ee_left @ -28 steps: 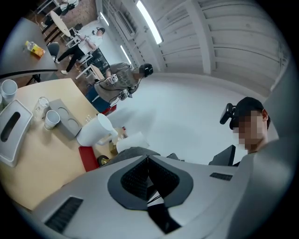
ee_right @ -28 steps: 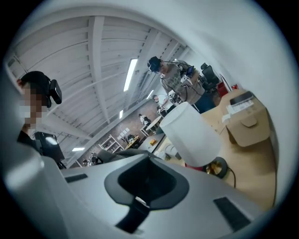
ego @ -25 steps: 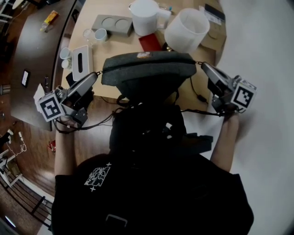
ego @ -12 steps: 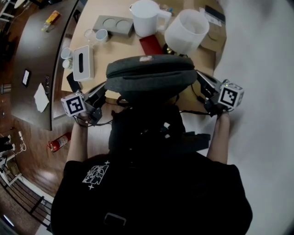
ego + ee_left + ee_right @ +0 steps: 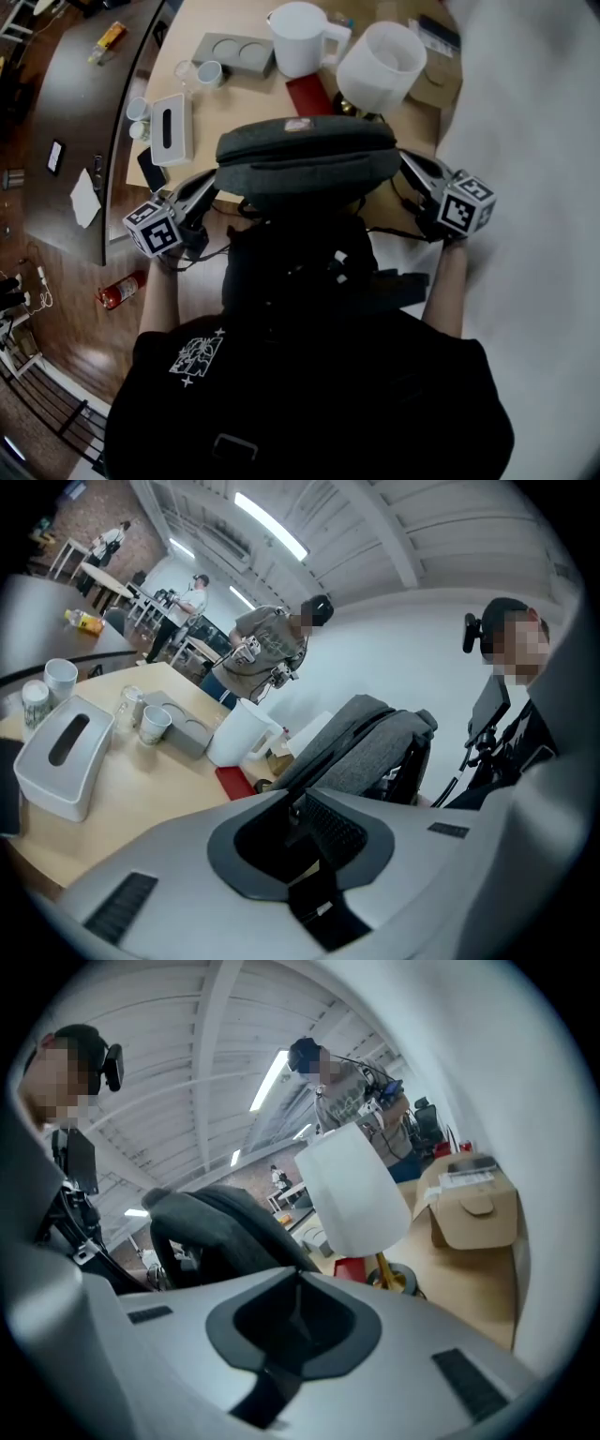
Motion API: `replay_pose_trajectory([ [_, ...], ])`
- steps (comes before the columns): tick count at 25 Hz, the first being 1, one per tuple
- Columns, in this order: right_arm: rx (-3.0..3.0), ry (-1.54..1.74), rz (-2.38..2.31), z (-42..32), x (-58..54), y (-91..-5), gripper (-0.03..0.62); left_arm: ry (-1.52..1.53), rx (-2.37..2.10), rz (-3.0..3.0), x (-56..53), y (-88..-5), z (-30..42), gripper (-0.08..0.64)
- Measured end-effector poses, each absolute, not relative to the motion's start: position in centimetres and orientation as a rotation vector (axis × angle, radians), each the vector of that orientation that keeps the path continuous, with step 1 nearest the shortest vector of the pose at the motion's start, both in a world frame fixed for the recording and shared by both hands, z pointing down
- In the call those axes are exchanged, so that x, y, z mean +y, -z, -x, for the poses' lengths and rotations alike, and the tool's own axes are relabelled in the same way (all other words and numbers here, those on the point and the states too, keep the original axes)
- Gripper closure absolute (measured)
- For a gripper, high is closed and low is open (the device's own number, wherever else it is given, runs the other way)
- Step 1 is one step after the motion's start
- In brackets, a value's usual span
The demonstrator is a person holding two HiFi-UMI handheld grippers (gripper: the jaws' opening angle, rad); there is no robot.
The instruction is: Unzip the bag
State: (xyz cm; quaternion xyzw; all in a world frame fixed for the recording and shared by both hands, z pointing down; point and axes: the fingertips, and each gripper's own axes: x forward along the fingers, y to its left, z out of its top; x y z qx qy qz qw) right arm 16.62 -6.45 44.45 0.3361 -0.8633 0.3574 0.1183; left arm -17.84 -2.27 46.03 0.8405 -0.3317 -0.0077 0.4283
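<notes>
Progress check: a second ago both your grippers were out wide of the bag (image 5: 305,155). Since then they've swung in, and for the last half second they've barely budged. The bag sits directly between them at the near table edge. Your left gripper (image 5: 208,185) has its tips touching one end of it, and your right gripper (image 5: 406,161) touches the other.

Left jaws are drawn down to a narrow slit with the grey fabric starting right at their tips. It could be nipping the edge, but I can't make out a zip pull in there. Right jaws are pressed together with nothing I can see between them, and the bag stands just off to their side.

My read is that you're done reaching and you're at the "find a grip" stage. The zip (image 5: 361,728) still looks closed along the stretch that shows, so no unzipping has happened yet. One gripper will need the pull and the other should hold the bag steady.

Writing-wise there's not much:
- The small label (image 5: 298,124) on top of the bag, midway between your grippers, is too tiny to read.
- The white shirt print (image 5: 197,357) behind your left gripper is a graphic and isn't legible.
- The cardboard box (image 5: 473,1208) out past your right gripper has a sticker (image 5: 467,1171) on it, and that's unreadable too.
</notes>
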Motion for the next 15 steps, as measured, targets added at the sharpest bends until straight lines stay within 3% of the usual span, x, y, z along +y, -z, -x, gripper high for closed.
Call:
replay_pose_trajectory([
  [2, -2.523, -0.998, -0.982, -16.7, -6.3, -44.2, 0.548, -0.010, -0.857, -2.142, -2.2, -45.3, 17.9, 0.503],
  [4, -2.534, -0.979, -0.966, -16.7, -6.1, -43.9, 0.493, -0.009, -0.883, -2.166, -2.5, -44.4, 18.2, 0.503],
  [15, -2.634, -0.885, -1.057, -17.8, -7.6, -39.6, 0.492, 0.072, -1.028, -2.280, -5.4, -38.7, 19.8, 0.503],
])
